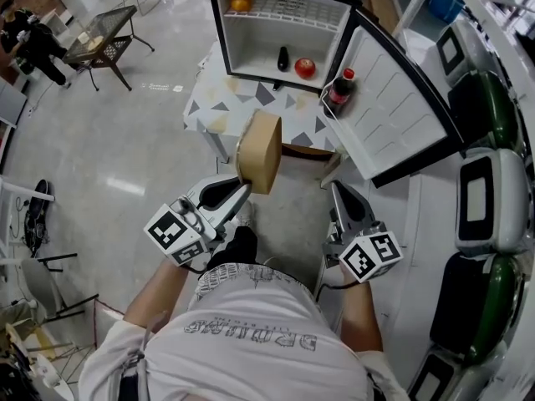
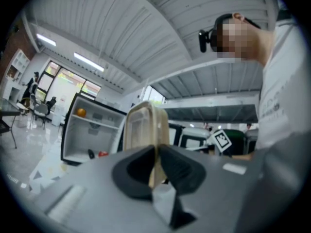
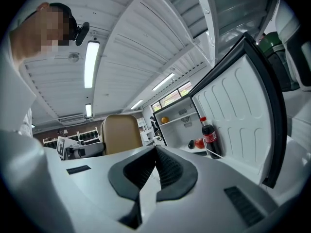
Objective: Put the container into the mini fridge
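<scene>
**Shirt front, two grippers, one container short of the mini fridge**

Nearest us, seen steeply from above, is our own white shirt. Beyond it we hold a gripper in each hand. Our left gripper is clamped on one edge of the tan lidded container, which stands on edge in the air. It is in front of the patterned table and well short of the fridge that sits on it. Our right gripper has its jaws pressed together on nothing.

The fridge door hangs wide open at right, with a cola bottle in its rack. An orange sits on the upper wire shelf. Below it lie a small dark item and a red fruit (apple or tomato, we cannot tell).

We judge the carry to be the step in hand. To do it well, we should grip that thin edge firmly and tip the container level. We should aim for the bare left of the lower compartment, clear of the fruit, and release only once the container rests there.
</scene>
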A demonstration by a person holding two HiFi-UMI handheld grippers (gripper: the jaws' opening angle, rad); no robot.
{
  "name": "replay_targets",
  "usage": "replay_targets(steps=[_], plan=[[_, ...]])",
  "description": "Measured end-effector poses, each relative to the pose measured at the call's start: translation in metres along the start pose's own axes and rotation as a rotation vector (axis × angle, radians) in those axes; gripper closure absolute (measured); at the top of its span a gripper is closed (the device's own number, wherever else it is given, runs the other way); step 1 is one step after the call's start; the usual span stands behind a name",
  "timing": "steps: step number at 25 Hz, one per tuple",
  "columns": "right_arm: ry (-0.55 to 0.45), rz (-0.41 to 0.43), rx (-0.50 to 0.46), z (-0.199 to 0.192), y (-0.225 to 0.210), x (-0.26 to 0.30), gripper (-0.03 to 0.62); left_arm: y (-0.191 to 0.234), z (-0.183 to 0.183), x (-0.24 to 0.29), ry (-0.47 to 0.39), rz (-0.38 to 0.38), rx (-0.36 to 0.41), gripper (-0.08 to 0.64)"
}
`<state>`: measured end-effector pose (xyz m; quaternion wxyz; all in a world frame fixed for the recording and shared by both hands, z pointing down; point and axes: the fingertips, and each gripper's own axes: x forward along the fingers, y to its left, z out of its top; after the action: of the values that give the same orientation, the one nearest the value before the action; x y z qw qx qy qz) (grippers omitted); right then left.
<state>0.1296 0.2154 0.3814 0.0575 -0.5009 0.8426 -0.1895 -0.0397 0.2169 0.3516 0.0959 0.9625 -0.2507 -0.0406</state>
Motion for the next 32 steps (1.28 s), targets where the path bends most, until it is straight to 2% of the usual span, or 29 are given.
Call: replay_targets(steps=[15, 32], plan=[[0.034, -0.051, 0.011, 0.014, -0.045, 0.124, 0.591, 0.131, 0.017, 0.053, 0.018, -0.042, -0.024, 0.513], [0.008, -0.123, 0.012, 0.045, -0.054, 0.24, 0.591, 0.25, 0.048, 0.088, 0.029, -0.135, -0.013, 0.512]])
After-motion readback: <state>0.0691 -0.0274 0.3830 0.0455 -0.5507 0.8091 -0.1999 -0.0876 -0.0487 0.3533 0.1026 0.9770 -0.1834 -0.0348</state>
